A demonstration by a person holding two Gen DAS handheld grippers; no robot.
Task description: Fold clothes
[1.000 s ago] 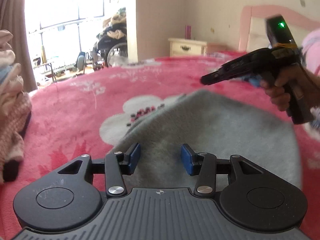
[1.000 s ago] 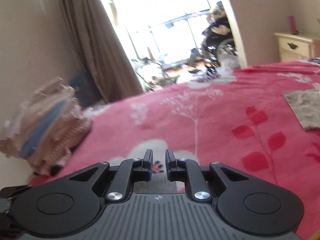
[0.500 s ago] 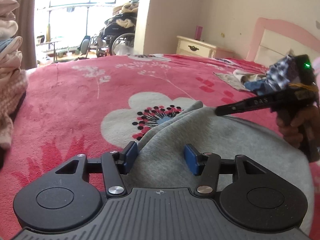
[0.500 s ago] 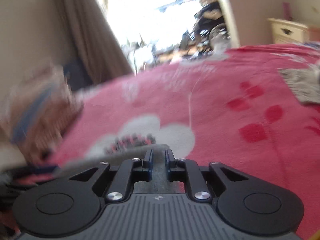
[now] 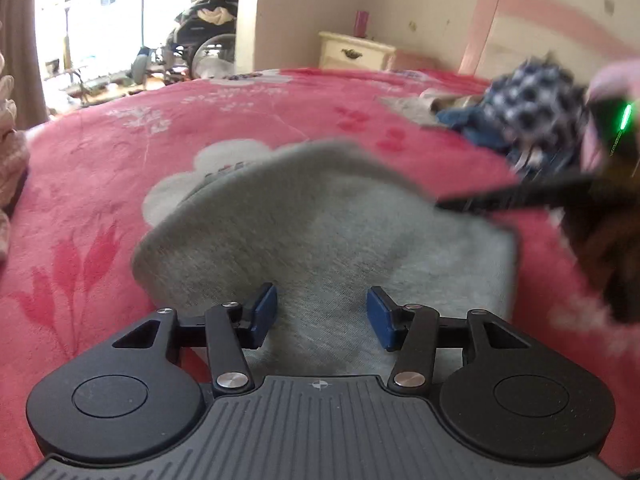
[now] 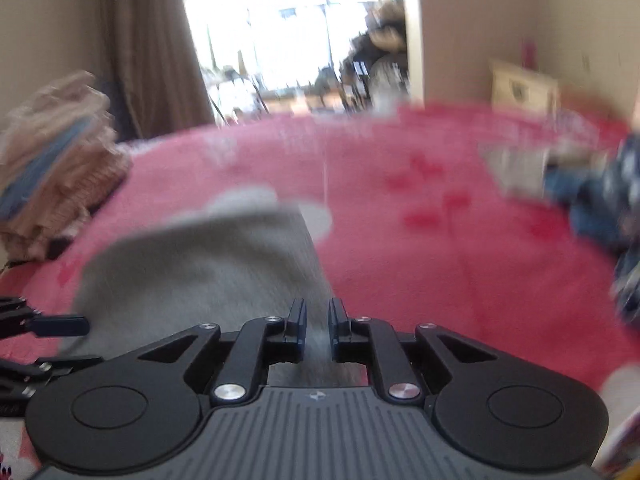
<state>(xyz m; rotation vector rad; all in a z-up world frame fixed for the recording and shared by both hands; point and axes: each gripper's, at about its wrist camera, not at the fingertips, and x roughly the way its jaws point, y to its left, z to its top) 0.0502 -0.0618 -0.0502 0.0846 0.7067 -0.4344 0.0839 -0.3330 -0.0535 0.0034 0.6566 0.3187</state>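
The grey garment (image 5: 320, 236) lies spread on the pink floral blanket (image 5: 120, 184) that covers the bed, right in front of both grippers. In the left wrist view it fills the middle ground, its far edge folded or lifted into a rounded hump over a white flower in the blanket's pattern. The left gripper (image 5: 322, 312) hangs over its near part with the blue pads spread apart and only cloth showing in the gap between them; the pads press on nothing, though the jaws have just eased slightly inward. This view alone shows the right gripper (image 5: 448, 203) from the side: a dark, blurred bar reaching in from the right to the garment's right edge, held by a hand (image 5: 608, 256) with a green light above it. The right wrist view is smeared; there the right gripper's (image 6: 317, 322) jaws stand close together with a narrow strip of grey cloth between them, apparently pinched. It also shows the left gripper's fingers (image 6: 60, 326) at the left edge. Further out lie a stack of folded clothes (image 6: 52, 168) on the left, a heap of dark blue patterned clothes (image 5: 528, 108) on the right, a cream nightstand (image 5: 356, 50), a brown curtain (image 6: 152, 48) and the pink headboard (image 5: 540, 20).
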